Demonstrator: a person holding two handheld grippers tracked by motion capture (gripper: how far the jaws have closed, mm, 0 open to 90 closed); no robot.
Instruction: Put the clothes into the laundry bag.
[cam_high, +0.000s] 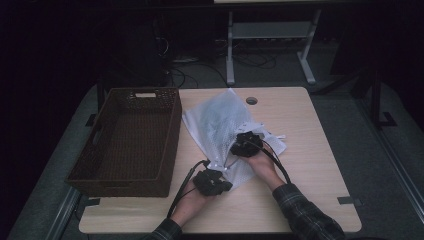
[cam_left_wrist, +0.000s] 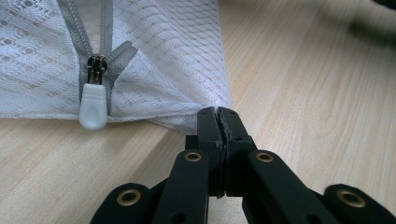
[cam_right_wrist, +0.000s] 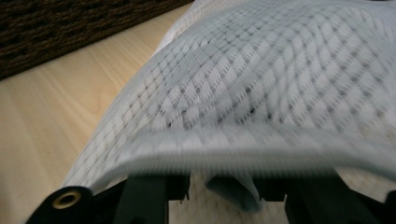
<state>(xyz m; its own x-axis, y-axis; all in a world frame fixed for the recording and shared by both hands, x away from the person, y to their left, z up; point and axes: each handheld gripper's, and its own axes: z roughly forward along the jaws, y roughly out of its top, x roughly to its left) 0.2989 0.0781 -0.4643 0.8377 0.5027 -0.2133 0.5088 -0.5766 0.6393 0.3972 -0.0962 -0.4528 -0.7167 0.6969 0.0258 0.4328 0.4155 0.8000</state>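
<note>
A white mesh zip bag (cam_high: 215, 122) lies across the middle of the wooden table (cam_high: 305, 150). My left gripper (cam_high: 222, 172) is at the bag's near corner. In the left gripper view it (cam_left_wrist: 217, 116) is shut on the mesh bag's (cam_left_wrist: 163, 56) corner edge, with the grey zipper and its white pull tab (cam_left_wrist: 92, 106) just to the left, partly unzipped. My right gripper (cam_high: 246, 142) sits on the bag's right side. In the right gripper view the bag's hemmed edge (cam_right_wrist: 261, 140) drapes over the spread black fingers (cam_right_wrist: 140, 196), hiding their tips; a fold of fabric hangs between them.
A dark brown wicker basket (cam_high: 172, 135) stands on the left part of the table, close to the bag, and its wall (cam_right_wrist: 70, 28) shows in the right gripper view. Bare table lies right of the bag. A cable hole (cam_high: 251, 100) is at the far edge.
</note>
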